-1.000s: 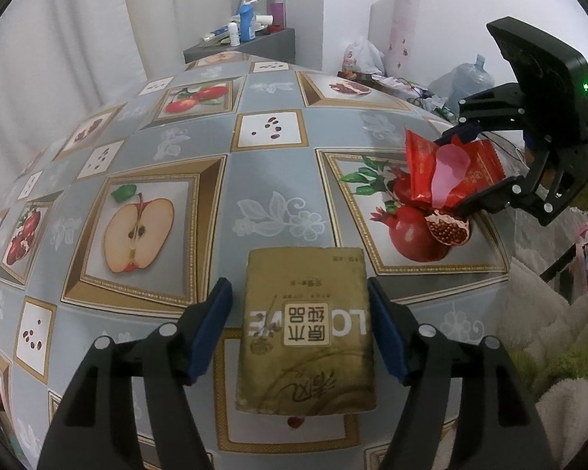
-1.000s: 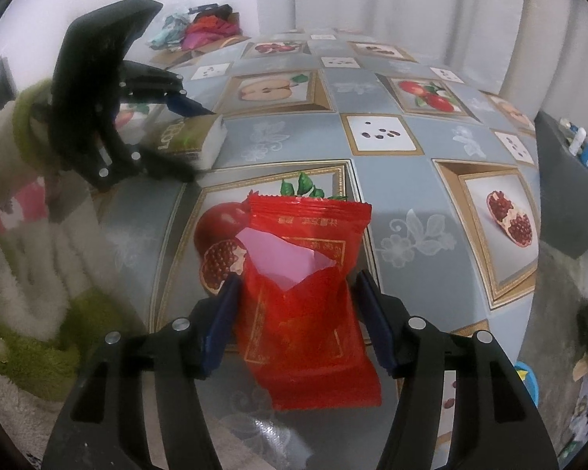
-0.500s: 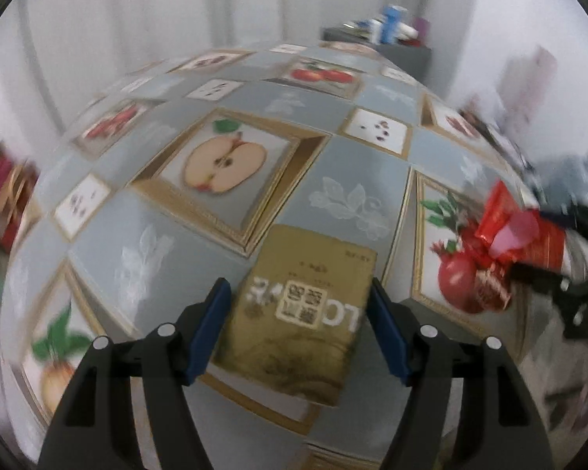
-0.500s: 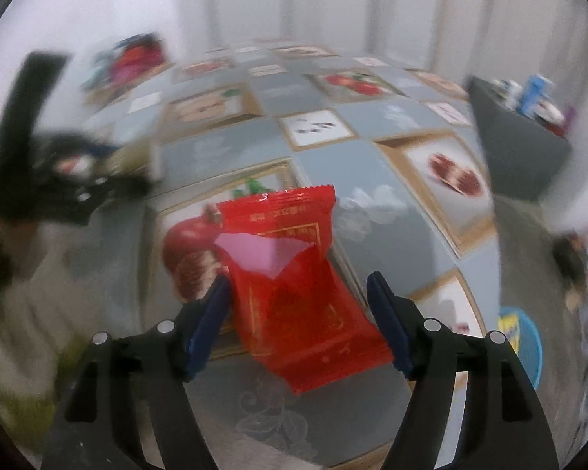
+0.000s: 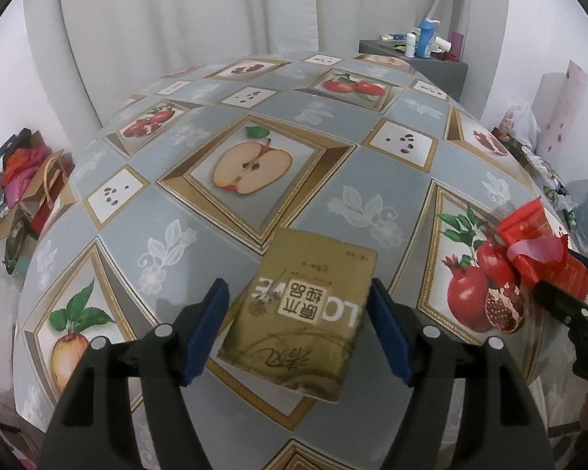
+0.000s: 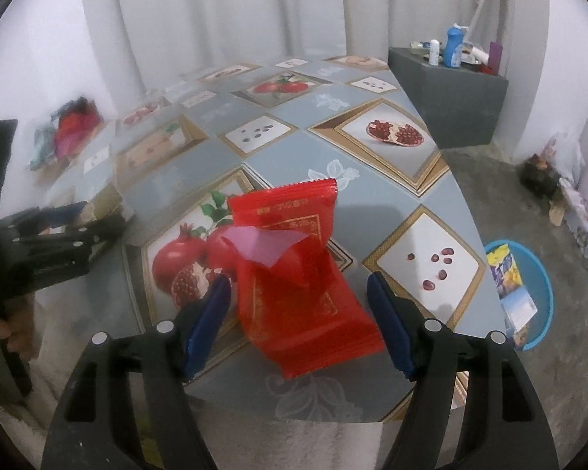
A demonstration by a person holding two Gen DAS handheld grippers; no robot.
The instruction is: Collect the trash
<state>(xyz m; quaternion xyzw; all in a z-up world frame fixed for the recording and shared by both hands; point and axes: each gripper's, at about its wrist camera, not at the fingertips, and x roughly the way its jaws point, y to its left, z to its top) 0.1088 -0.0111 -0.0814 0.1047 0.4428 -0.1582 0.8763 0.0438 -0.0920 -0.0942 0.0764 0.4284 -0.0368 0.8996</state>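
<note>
Left tool (image 5: 297, 327) spread, blue rubber pads (image 5: 205, 329) either side of a flat gold tissue pack (image 5: 300, 323), glossy crinkled film with a white label; small gaps show on both sides, pads not pressing. Pack lies flat and skewed on the bench (image 5: 200, 231), near edge, centre. Bench cover is slick oilcloth, grey-blue squares with framed fruit prints.

Right tool (image 6: 298, 325) also spread, straddling a red candy wrapper (image 6: 298, 274), shiny crumpled plastic, crimped top edge, torn open with a pink translucent flap sticking up. Left pad sits just beside the wrapper; whether it touches, cannot tell. Right pad is clear of it. Wrapper rests on the pomegranate print at the bench's near right side.

Both tools tilt steeply down toward the bench. Round blue plastic basin (image 6: 537, 286) on the concrete floor, right of the bench, with printed packets inside.
</note>
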